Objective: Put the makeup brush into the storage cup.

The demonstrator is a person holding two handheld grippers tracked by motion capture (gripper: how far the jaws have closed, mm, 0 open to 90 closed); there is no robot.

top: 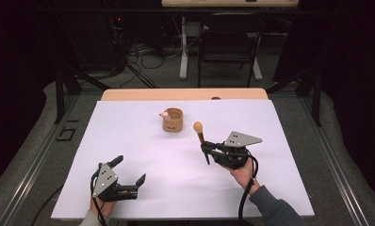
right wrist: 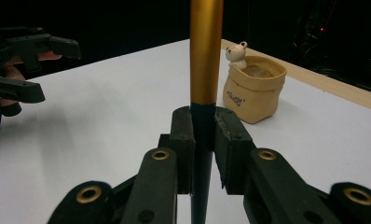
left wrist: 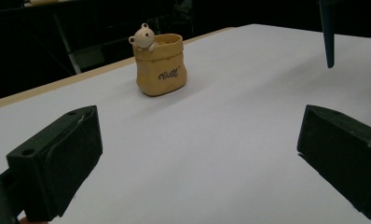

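A tan sack-shaped cup [top: 172,120] with a small bear on its rim stands upright at the middle back of the white sheet [top: 129,132]. My right gripper [top: 205,147] is shut on a brush [top: 200,134] and holds it upright, with the rounded orange head up and the dark tapered handle pointing down. In the right gripper view the jaws of my right gripper [right wrist: 203,126] pinch the dark handle just below the gold barrel of the brush [right wrist: 205,51], with the cup [right wrist: 253,88] beyond to the right. My left gripper [top: 129,170] rests open at the near left. The cup [left wrist: 161,65] lies far ahead of my left gripper [left wrist: 202,154].
The white sheet covers a wooden table whose bare edge [top: 185,94] shows at the back. A dark chair [top: 225,44] and cables stand on the floor beyond. The brush's dark handle tip [left wrist: 328,42] hangs in at the top right of the left gripper view.
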